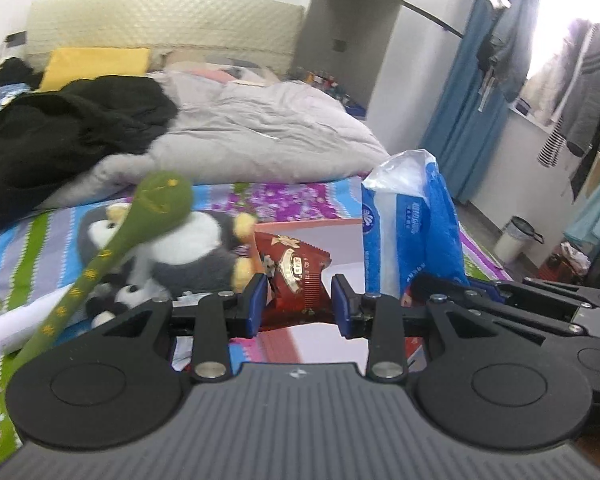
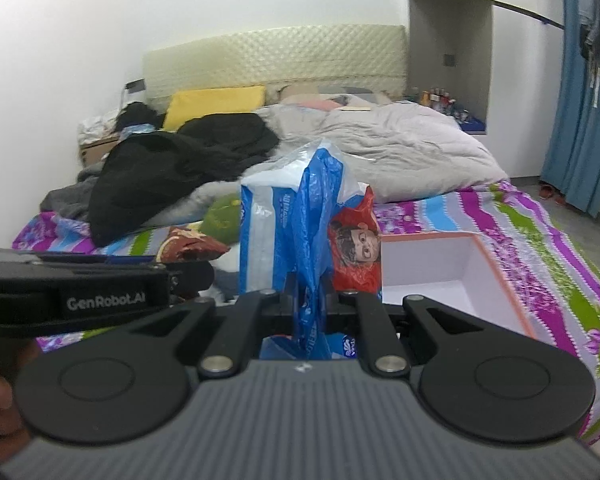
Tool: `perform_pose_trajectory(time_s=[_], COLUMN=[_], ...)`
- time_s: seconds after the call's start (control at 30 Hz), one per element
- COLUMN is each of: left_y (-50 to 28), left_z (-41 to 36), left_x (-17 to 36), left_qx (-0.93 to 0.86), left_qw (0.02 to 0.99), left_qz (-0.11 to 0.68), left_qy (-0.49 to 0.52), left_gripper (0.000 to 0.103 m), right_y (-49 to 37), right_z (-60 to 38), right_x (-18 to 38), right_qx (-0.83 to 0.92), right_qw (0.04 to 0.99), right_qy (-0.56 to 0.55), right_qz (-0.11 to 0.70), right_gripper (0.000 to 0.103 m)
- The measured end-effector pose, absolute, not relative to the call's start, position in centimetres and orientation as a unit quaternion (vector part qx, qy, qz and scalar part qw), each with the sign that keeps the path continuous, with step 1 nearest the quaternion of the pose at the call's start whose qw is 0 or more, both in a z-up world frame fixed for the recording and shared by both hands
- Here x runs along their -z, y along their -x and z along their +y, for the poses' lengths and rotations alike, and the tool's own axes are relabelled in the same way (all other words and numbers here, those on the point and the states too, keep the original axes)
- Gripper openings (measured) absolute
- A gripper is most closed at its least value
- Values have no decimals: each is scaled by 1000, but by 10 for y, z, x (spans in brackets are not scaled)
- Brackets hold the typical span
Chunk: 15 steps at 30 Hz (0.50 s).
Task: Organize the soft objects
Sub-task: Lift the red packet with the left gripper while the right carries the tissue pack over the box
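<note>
**Two packets held above a cluttered bed**

A bed (image 2: 540, 240) under a striped floral sheet is seen, with a grey duvet (image 1: 268, 128) and black clothing (image 1: 68, 132) heaped toward the headboard. An open white box (image 2: 440, 268) with an orange rim is set on the sheet. A blue-and-white tissue pack (image 2: 284, 232) is clamped in the tightly closed right gripper (image 2: 310, 300), lifted beside the box. A grey plush toy (image 1: 192, 248) and a green plush snake (image 1: 156, 204) are seen left of it. A red snack packet (image 1: 298, 276) is gripped between the blue pads (image 1: 258, 300) of the left gripper (image 1: 300, 300).
</note>
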<state>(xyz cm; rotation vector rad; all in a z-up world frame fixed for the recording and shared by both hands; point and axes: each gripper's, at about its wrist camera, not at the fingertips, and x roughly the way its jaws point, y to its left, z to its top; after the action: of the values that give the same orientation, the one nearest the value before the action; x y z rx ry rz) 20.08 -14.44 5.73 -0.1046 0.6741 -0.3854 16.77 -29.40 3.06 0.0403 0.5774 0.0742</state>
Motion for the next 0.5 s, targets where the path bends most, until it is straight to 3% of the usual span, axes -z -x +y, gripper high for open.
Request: perform_pose_trajectory(time_s=[0.5], left_y=[-273], left_z=[-240], left_x=[25], left_qx=[244], left_qw=[874], left_qz=[421], left_qy=[3], left_gripper=[41], right_y=[-207], right_z=[-379], right_x=[41], right_qx=[40], right_qw=[926], right_qy=[-52], right_qz=[372], right_gripper=[13])
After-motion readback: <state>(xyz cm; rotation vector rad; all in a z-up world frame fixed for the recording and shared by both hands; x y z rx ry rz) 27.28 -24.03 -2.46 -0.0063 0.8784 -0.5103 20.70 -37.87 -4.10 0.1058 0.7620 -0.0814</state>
